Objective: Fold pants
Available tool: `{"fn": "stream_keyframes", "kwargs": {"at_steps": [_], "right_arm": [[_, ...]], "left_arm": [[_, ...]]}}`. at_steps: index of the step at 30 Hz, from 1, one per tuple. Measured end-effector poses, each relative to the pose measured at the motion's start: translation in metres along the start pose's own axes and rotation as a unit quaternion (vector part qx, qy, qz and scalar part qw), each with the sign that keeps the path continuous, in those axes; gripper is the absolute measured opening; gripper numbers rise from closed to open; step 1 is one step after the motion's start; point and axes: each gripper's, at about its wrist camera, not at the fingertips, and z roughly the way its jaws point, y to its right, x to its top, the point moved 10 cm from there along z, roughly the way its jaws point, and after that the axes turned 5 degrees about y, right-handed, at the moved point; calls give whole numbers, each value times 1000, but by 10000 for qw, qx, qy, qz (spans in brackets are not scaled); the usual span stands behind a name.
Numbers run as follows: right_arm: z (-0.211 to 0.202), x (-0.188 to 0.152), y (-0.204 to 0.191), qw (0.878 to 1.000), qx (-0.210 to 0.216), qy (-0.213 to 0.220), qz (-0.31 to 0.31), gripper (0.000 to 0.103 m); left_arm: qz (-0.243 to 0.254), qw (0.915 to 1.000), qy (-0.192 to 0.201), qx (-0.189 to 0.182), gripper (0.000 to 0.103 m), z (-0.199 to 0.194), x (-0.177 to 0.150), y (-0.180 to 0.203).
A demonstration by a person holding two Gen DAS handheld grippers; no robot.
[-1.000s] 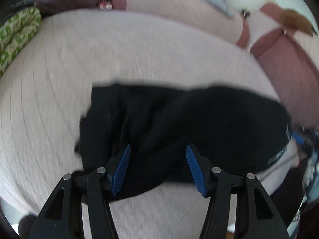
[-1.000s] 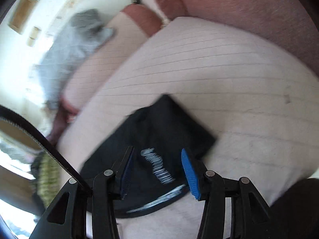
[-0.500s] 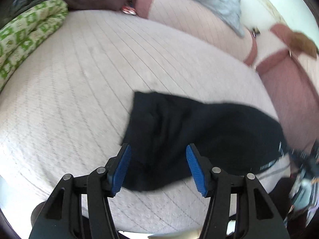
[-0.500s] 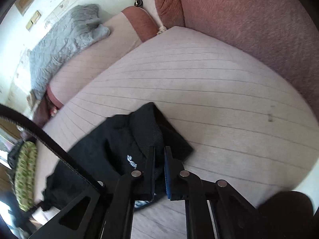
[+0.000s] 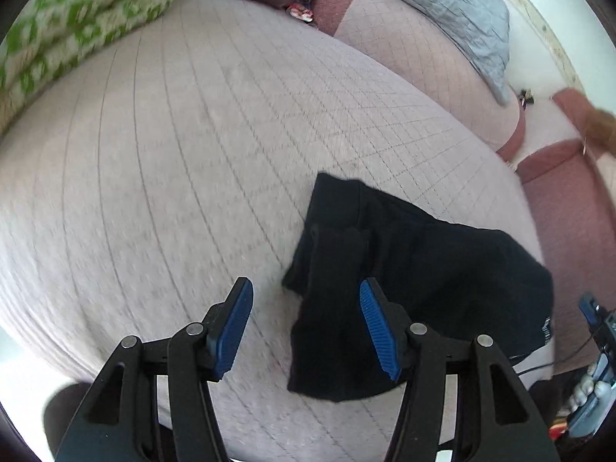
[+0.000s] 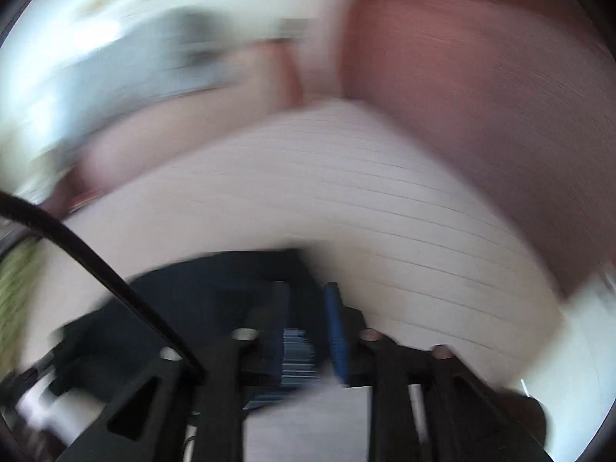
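Your work surface is a pale pink quilted mattress (image 5: 192, 177), stitched in a diamond grid. Black pants (image 5: 404, 277) lie bunched on its right near side, one narrow part reaching toward the near edge. A green-and-white patterned blanket (image 5: 77, 23) sits folded at the far left edge. Right wrist view is motion-blurred; you can only make out the same mattress (image 6: 346, 200) with the dark pants (image 6: 200, 300) on its near part.

A home living room: a quilted pink sofa seat (image 5: 215, 146), a grey quilt (image 5: 442, 4) draped over its backrest, a green-patterned blanket (image 5: 73, 27) at its far-left edge.
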Motion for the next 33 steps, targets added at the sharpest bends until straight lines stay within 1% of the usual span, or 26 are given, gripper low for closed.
{"fn": "stream_keyframes", "kwargs": {"at_steps": [1,2,3,4,5,7,9,10,11,14,15,16,17,18,19,20,21,22,26,28,29,30,31,32,33], "right_arm": [[10,-1,-29,9987,468,-124,-165,48],[26,-5,-75,9921,1113,-376,-436,48],[39,-10,-107,9850,1489,-571,-659,48],[53,-15,-143,9757,1836,-748,-936,48],[70,-22,-183,9629,2163,-905,-1337,48],[95,-38,-237,9410,2491,-1220,-1941,48],[119,-66,-295,9100,2869,-1696,-2469,48],[125,-80,-314,8962,2978,-1873,-2702,48],[133,-98,-338,8801,2979,-2011,-3102,48],[147,-139,-373,8442,2859,-2175,-3978,48],[151,-145,-379,8375,2788,-2166,-4171,48],[154,-153,-384,8290,2763,-2164,-4354,48],[159,-159,-389,8207,2709,-2159,-4543,47],[165,-160,-388,8175,2577,-2151,-4680,29],[169,-162,-387,8158,2398,-2156,-4801,14],[170,-157,-383,8185,2395,-2159,-4755,12],[169,-152,-382,8232,2394,-2168,-4669,0],[168,-147,-381,8280,2373,-2152,-4602,0],[158,-117,-392,8491,2383,-1860,-4332,0],[151,-113,-397,8487,2484,-1805,-4307,1],[147,-114,-400,8434,2602,-1844,-4323,2],[146,-119,-401,8358,2685,-1962,-4370,15],[147,-127,-401,8281,2686,-2095,-4453,44],[149,-131,-401,8245,2646,-2106,-4538,54],[152,-139,-400,8186,2608,-2110,-4662,58]], "left_arm": [[-38,10000,-7,-43,57,0,-6,0],[-29,10000,-8,-55,57,-1,-11,2],[6,10000,4,-48,57,-2,-15,5],[69,10000,30,-38,57,-5,-20,7],[98,9999,43,-43,57,-5,-23,8],[124,9999,70,-90,57,-8,-28,9],[93,9998,106,-149,57,-8,-28,9],[59,9997,123,-183,57,-8,-28,9],[14,9996,140,-229,57,-8,-28,8],[-57,9993,193,-301,51,-10,-29,3],[-54,9993,206,-306,44,-10,-29,2],[-35,9993,204,-307,32,-9,-29,1],[-39,9993,183,-323,23,-10,-32,-1],[-70,9992,117,-372,10,-8,-34,-2],[-97,9991,94,-411,10,-8,-34,-2],[-106,9990,124,-427,10,-9,-33,-2],[-99,9989,142,-446,10,-11,-33,-1],[-84,9987,183,-464,9,-14,-31,0],[-95,9985,225,-489,9,-19,-26,2],[-128,9985,213,-480,9,-20,-23,0],[-137,9985,202,-494,9,-19,-19,1],[-139,9985,190,-493,9,-20,-20,1],[-148,9986,181,-467,10,-20,-21,-1],[-153,9987,174,-459,10,-22,-27,-7],[-171,9987,166,-462,10,-21,-26,-7]]}}
